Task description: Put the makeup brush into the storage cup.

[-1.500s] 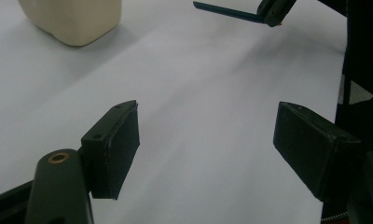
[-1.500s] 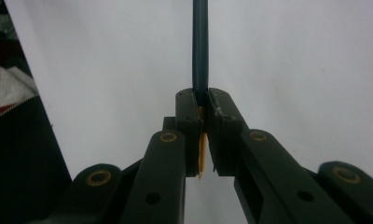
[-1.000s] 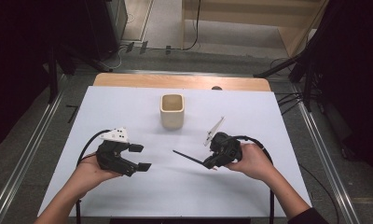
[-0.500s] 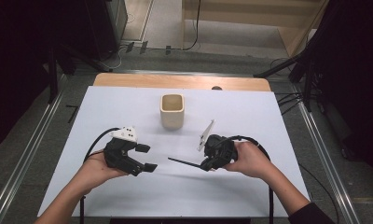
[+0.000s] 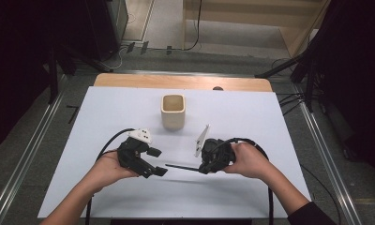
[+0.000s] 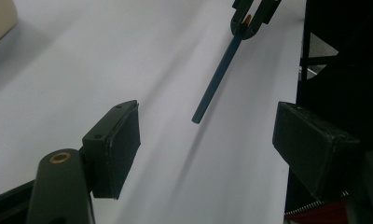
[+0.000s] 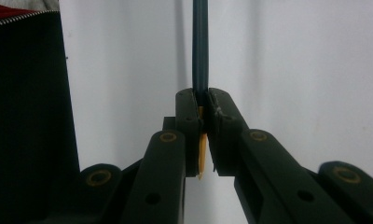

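As our left claw has slid rightward over the white worktop, jaws apart, it nears the slim dark-blue pencil, which our right claw clamps at its sharpened end, level above the worktop; a handover looks near.

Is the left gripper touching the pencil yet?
Apart. In the left gripper view the left gripper has its jaws wide open, and the pencil, held by the right gripper, ends ahead of them with bare table around its free end.
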Demonstrator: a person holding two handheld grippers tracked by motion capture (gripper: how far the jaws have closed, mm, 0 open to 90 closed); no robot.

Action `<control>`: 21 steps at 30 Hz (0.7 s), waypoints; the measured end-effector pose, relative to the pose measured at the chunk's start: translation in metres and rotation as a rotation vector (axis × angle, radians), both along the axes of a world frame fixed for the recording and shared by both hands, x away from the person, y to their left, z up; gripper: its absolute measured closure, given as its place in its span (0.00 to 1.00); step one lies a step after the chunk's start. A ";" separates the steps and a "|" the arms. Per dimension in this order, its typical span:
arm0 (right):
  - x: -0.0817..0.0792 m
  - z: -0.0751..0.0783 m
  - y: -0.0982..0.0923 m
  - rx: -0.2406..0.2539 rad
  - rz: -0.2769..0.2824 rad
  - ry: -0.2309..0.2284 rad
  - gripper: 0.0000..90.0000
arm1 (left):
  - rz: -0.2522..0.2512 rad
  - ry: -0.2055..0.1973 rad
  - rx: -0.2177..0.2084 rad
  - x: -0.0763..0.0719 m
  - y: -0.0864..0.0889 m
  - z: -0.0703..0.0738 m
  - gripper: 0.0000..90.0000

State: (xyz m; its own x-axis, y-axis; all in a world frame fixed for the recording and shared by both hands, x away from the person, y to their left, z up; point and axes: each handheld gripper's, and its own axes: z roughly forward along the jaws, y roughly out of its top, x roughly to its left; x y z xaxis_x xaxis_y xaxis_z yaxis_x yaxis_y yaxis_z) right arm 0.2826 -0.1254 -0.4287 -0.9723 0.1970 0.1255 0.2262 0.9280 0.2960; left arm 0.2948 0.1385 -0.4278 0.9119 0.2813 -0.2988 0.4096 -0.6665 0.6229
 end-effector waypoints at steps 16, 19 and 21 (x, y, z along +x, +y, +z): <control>0.004 0.000 0.014 -0.009 0.031 0.017 0.94 | -0.012 0.063 0.036 0.006 -0.014 -0.012 0.35; 0.007 -0.002 0.014 -0.014 0.022 0.041 0.94 | -0.024 0.072 0.040 0.007 -0.018 -0.015 0.36; 0.011 -0.004 0.014 0.002 0.036 0.067 0.94 | -0.029 0.082 0.044 0.008 -0.020 -0.017 0.38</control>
